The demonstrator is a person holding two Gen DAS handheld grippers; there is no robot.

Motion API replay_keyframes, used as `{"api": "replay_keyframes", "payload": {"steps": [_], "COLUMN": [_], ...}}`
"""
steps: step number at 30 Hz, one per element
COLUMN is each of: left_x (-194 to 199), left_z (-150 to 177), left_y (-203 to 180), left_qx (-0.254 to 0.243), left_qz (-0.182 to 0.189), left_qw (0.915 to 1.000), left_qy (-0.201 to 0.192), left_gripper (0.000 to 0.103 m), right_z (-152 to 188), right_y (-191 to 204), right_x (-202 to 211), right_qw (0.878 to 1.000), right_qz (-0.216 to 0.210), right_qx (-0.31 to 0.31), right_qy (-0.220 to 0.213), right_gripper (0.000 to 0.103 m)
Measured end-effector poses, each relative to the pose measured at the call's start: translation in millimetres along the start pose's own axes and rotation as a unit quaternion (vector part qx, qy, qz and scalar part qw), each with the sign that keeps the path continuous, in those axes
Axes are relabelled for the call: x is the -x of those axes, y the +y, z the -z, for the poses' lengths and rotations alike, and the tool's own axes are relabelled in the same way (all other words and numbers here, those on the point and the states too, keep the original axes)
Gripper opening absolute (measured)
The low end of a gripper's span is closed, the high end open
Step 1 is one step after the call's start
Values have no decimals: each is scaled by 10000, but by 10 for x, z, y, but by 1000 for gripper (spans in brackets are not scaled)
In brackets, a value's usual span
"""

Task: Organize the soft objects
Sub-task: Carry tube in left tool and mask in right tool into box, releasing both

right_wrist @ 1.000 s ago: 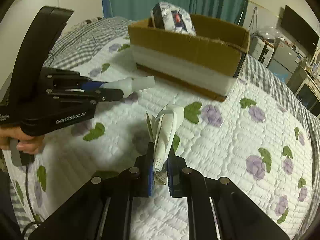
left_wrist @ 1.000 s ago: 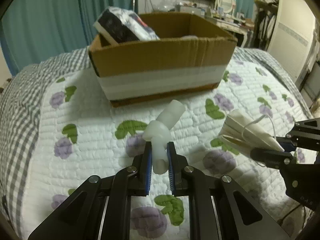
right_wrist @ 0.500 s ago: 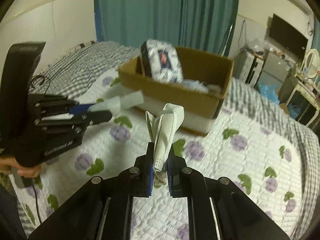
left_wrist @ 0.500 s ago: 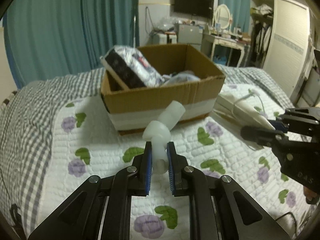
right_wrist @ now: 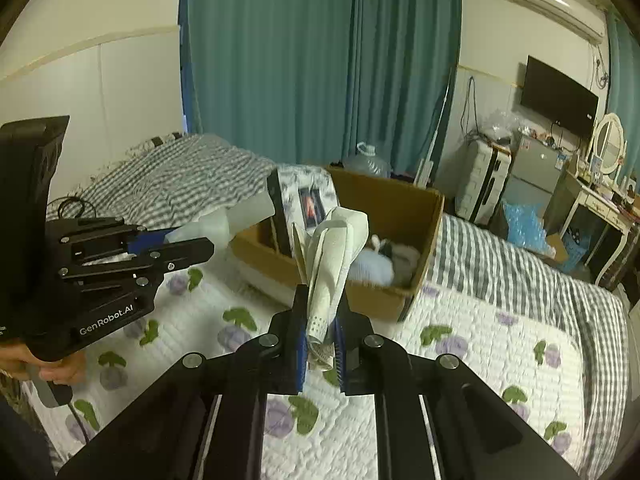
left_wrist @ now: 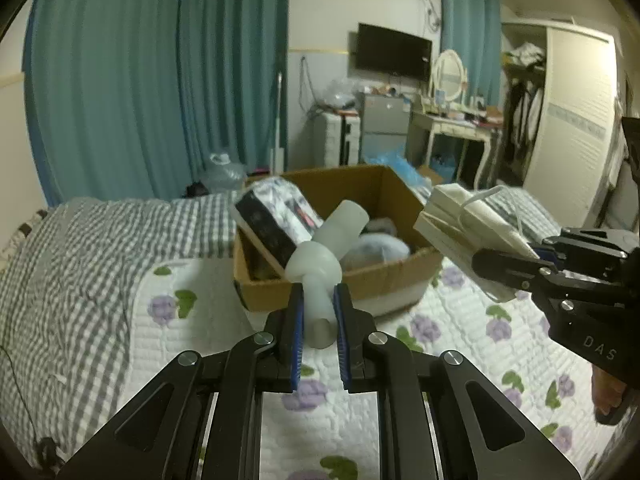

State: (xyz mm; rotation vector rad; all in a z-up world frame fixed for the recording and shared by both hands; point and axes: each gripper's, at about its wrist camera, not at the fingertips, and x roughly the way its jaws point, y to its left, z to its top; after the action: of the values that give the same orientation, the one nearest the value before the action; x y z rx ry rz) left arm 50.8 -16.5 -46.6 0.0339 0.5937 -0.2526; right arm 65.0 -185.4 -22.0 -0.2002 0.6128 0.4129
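Note:
My left gripper [left_wrist: 318, 304] is shut on a knotted white soft tube [left_wrist: 326, 248], held up above the quilt in front of the cardboard box [left_wrist: 384, 276]. My right gripper [right_wrist: 320, 312] is shut on a folded white face mask [right_wrist: 332, 252] with its ear loops hanging. Each gripper shows in the other's view: the right one [left_wrist: 520, 258] at the right with the mask [left_wrist: 464, 228], the left one [right_wrist: 188, 244] at the left with the tube [right_wrist: 224, 220]. The open box [right_wrist: 380, 296] holds a patterned packet [right_wrist: 308, 204] and pale blue fluffy things [right_wrist: 370, 268].
The box stands on a bed with a white flowered quilt [left_wrist: 200, 320] over a grey checked cover [left_wrist: 80, 248]. Teal curtains [left_wrist: 160, 80] hang behind. A water jug [right_wrist: 370, 164], suitcase [right_wrist: 482, 184] and dressing table [left_wrist: 452, 128] stand beyond the bed. A hand [right_wrist: 60, 368] grips the left handle.
Both grippers have risen with their loads and tilted up, so the box now sits lower in view and its inside shows. The grips have not changed.

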Motion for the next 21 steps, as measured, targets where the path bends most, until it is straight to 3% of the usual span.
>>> {"api": "replay_keyframes", "payload": {"steps": [11, 21], "left_x": [-57, -409], "left_z": [-319, -507], "left_y": [106, 116], "left_qx": [13, -55], "left_qz": [-21, -64], "left_qw": [9992, 9994], "left_qy": [-408, -348], "left_gripper": [13, 13], "right_z": [-359, -616], "right_y": [-127, -197], "right_x": [14, -234], "right_qw": [9989, 9980], "right_qz": [147, 254], "right_qx": [-31, -12], "right_qy": [-444, -578], "right_gripper": [11, 11]}}
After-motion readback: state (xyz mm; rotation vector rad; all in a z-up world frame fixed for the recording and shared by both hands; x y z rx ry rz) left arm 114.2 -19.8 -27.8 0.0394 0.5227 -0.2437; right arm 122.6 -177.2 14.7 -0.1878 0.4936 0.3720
